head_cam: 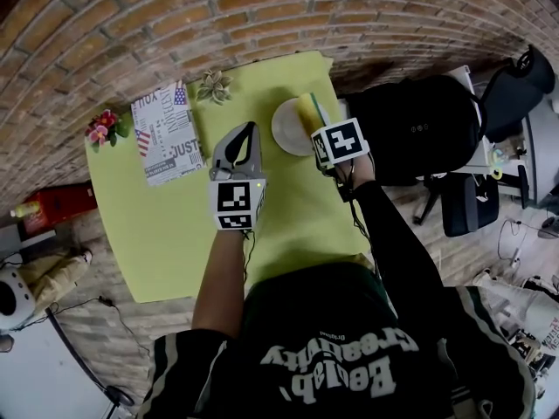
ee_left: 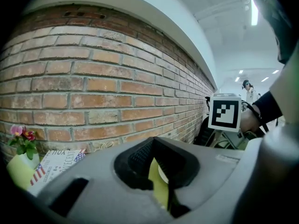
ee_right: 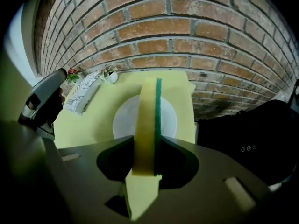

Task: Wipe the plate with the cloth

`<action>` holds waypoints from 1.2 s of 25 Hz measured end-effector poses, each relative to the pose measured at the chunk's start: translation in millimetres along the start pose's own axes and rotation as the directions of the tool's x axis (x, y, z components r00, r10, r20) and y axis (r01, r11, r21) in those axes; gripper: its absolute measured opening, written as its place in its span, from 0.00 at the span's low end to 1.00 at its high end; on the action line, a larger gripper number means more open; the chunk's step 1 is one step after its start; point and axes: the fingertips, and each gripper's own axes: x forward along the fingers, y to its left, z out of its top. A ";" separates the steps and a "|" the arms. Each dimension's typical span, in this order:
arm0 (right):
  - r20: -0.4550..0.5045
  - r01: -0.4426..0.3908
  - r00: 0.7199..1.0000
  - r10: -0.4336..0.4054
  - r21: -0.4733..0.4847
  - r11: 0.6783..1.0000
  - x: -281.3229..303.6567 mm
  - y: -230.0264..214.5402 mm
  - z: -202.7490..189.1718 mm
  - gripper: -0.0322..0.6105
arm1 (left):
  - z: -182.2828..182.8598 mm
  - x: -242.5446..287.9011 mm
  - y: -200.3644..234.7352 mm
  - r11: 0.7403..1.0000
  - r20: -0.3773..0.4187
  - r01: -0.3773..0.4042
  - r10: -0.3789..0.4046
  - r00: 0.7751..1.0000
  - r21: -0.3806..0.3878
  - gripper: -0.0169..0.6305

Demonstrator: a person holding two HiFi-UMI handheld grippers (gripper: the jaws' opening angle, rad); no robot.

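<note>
A white plate (head_cam: 286, 131) lies on the yellow-green table (head_cam: 175, 234) near its far right corner. My right gripper (head_cam: 314, 119) hangs over the plate's right side, shut on a yellow sponge with a green scouring face (head_cam: 309, 109). In the right gripper view the sponge (ee_right: 147, 120) stands on edge between the jaws, above the plate (ee_right: 122, 121). My left gripper (head_cam: 248, 134) hovers just left of the plate, jaws together with nothing in them. In the left gripper view its pads (ee_left: 140, 157) leave only a slit, showing table and a sliver of plate.
A printed paper (head_cam: 166, 133) lies at the table's far left, with a pot of pink flowers (head_cam: 102, 129) beside it and a small plant (head_cam: 214, 85) by the brick wall. A black office chair (head_cam: 410, 125) stands right of the table.
</note>
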 end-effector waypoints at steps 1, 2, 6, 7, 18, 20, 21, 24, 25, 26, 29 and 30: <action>0.001 0.013 1.000 -0.013 0.003 1.000 -1.7 -4.5 -1.7 0.26 | 0.9 0.0 -1.2 1.000 -0.001 0.006 -0.006 1.000 0.003 0.03; 0.002 0.027 1.000 -0.027 0.007 1.000 -3.3 -9.2 -2.8 0.26 | 1.7 -0.2 -1.6 1.000 -0.001 0.010 -0.010 1.000 0.007 0.03; 0.017 0.061 0.998 -0.062 0.055 0.997 -5.7 -22.8 -6.7 0.26 | 3.3 -4.5 2.0 1.000 -0.003 0.007 -0.007 1.000 0.017 0.03; 0.019 0.063 0.998 -0.064 0.058 0.996 -5.3 -23.4 -8.3 0.26 | 3.4 -5.9 1.6 1.000 -0.004 0.006 -0.006 1.000 0.020 0.03; 0.397 -0.008 0.918 0.005 0.007 1.000 -65.0 -11.7 27.7 0.26 | 54.9 -35.5 -10.0 0.996 0.062 0.016 -0.022 0.998 0.085 0.03; 0.484 0.047 0.875 -0.018 -0.048 0.998 -89.8 -7.5 36.1 0.26 | 67.2 -43.9 -11.1 0.996 0.084 0.010 -0.018 0.996 0.091 0.03; 0.525 0.064 0.851 -0.021 -0.064 0.996 -103.2 -3.9 39.5 0.26 | 72.9 -48.8 -12.0 0.996 0.094 0.008 -0.016 0.995 0.092 0.03; 0.637 0.105 0.771 -0.013 -0.108 0.989 -143.4 11.4 46.3 0.26 | 87.3 -64.8 -15.9 0.996 0.123 -0.003 -0.008 0.992 0.087 0.03; 0.662 0.124 0.749 -0.013 -0.121 0.985 -155.1 15.9 46.3 0.26 | 92.5 -69.6 -18.6 0.996 0.133 -0.002 -0.009 0.991 0.087 0.03; 0.682 0.137 0.731 -0.013 -0.129 0.982 -165.6 19.7 45.3 0.26 | 97.8 -73.7 -22.1 0.996 0.143 0.001 -0.014 0.990 0.089 0.03; 0.729 0.149 0.684 -0.011 -0.125 0.981 -191.5 28.0 40.2 0.26 | 113.2 -84.3 -33.2 0.994 0.168 0.019 -0.036 0.985 0.105 0.03; 0.742 0.153 0.670 -0.013 -0.121 0.981 -198.6 30.2 38.0 0.26 | 117.7 -88.1 -36.5 0.994 0.177 0.025 -0.044 0.983 0.109 0.03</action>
